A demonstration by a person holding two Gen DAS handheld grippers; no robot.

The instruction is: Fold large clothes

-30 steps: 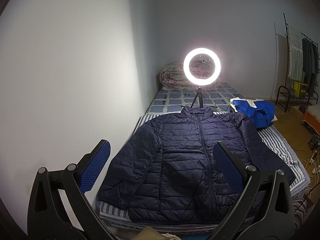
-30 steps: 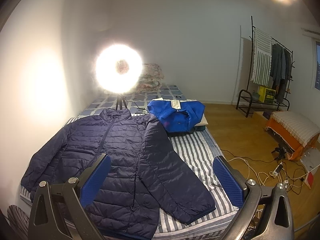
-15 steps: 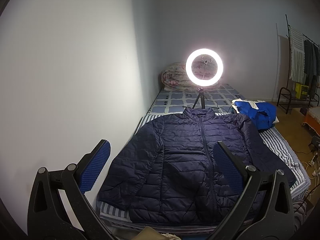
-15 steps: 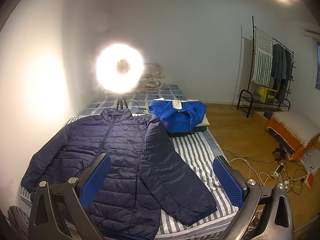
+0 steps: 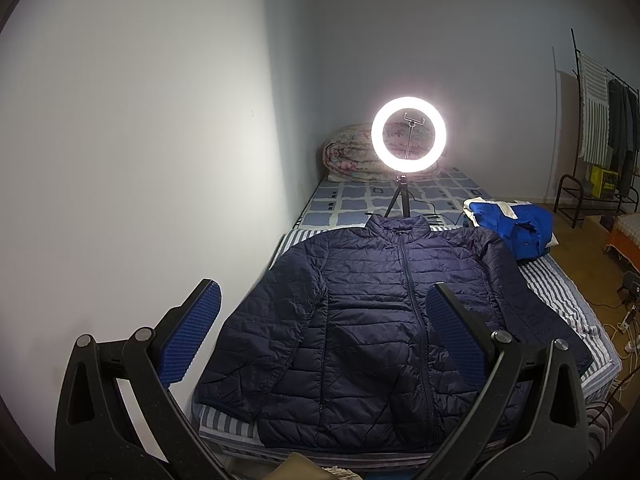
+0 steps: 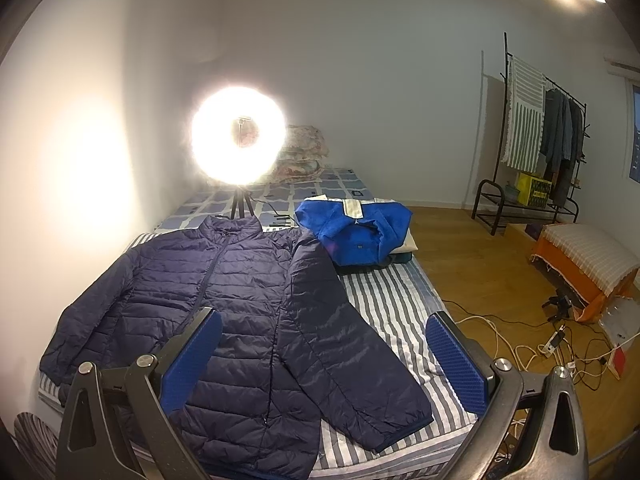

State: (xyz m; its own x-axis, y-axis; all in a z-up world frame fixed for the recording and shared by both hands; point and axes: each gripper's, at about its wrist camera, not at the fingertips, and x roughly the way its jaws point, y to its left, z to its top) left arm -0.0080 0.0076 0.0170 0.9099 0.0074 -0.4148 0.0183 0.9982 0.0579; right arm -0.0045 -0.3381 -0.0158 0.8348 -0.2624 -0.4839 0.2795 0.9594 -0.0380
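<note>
A dark navy quilted jacket lies flat, zipped and face up on the striped bed, collar far, sleeves spread down both sides. It also shows in the right wrist view, its right sleeve reaching the bed's near right corner. My left gripper is open and empty, held above the jacket's near hem. My right gripper is open and empty, held above the jacket's right sleeve.
A lit ring light on a tripod stands behind the collar. A blue garment pile lies at the bed's far right. A rolled quilt sits at the head. The wall runs along the left. Cables and a clothes rack are at right.
Both views have shifted only slightly; the jacket and both open grippers stand as before.
</note>
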